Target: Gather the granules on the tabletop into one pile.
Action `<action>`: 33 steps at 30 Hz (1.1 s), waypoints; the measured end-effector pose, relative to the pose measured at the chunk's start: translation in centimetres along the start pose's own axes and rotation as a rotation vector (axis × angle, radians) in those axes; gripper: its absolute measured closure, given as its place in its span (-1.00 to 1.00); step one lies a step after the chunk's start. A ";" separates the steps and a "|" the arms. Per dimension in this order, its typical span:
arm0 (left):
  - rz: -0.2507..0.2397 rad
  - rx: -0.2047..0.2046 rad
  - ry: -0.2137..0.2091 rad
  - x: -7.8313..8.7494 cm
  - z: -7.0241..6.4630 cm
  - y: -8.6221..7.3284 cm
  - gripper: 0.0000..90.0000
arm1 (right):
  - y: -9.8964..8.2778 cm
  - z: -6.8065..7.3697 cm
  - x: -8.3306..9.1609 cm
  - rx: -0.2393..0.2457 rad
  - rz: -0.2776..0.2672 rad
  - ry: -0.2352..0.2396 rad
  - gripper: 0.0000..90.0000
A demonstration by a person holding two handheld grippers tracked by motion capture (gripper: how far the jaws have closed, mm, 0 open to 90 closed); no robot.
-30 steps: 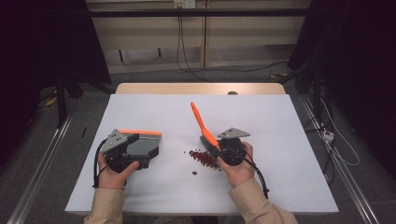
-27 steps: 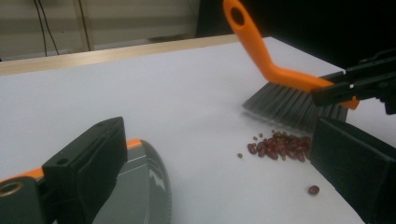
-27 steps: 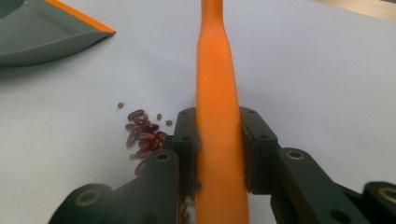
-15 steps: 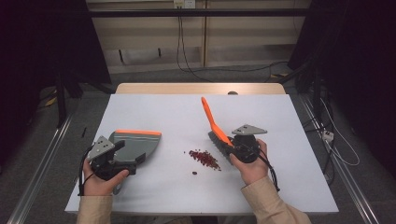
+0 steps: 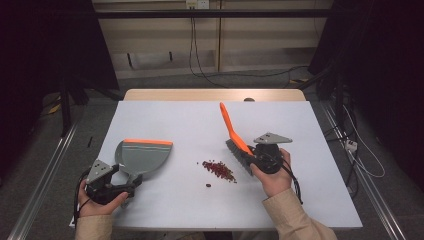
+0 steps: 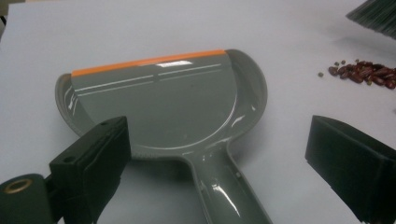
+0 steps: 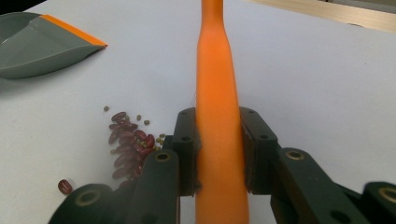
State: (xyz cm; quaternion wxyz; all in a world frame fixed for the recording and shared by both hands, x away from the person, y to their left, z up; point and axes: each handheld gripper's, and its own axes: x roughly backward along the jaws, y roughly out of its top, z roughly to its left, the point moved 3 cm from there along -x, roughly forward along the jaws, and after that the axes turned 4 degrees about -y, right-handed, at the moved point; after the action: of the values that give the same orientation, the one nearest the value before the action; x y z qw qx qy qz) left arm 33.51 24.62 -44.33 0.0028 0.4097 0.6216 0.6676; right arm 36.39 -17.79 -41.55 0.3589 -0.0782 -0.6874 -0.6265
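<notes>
On the white table: a small heap of beans lies between the two tools, the dustpan well to its left and the brush just to its right.

Beans: mostly dark red, a few small green ones among them, one red bean off by itself toward the person; loose and light, likely to roll and scatter if swept hard.

Dustpan: grey plastic with an orange lip, lying flat; it looks stiff, light and glossy (so probably slippery on the table), and its long handle is the natural place to hold it.

Brush: orange handle, dark bristles; rigid handle, soft bristles, best held low on the handle for control.

Left gripper: jaws spread wide on either side of the dustpan handle, the pads clear of it, nothing gripped.

Right gripper: jaws clamped on the brush handle, pads pressing both sides.

Left hand: low at the near left corner, gripper pointing forward along the table toward the pan.

Right hand: resting right of the beans, with the brush handle slanting up and away and the bristles down by the heap.
</notes>
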 end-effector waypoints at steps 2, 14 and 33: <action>0.016 0.001 0.004 -0.3 -0.1 -0.3 -0.83 | -0.1 -0.1 -0.1 -0.001 0.002 -0.002 0.58; 0.089 -0.003 0.045 -1.3 0.0 -1.5 -0.77 | -0.4 -0.3 -0.1 0.002 0.003 -0.006 0.58; 0.102 0.005 0.095 -1.1 0.7 -1.7 -0.61 | -0.6 -0.5 -0.2 -0.003 0.002 0.005 0.58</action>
State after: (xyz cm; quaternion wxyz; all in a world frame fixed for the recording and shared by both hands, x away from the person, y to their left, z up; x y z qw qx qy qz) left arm 33.76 25.06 -46.45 -0.0616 0.4087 0.6009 0.6842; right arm 36.44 -18.26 -42.15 0.3612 -0.0781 -0.6855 -0.6273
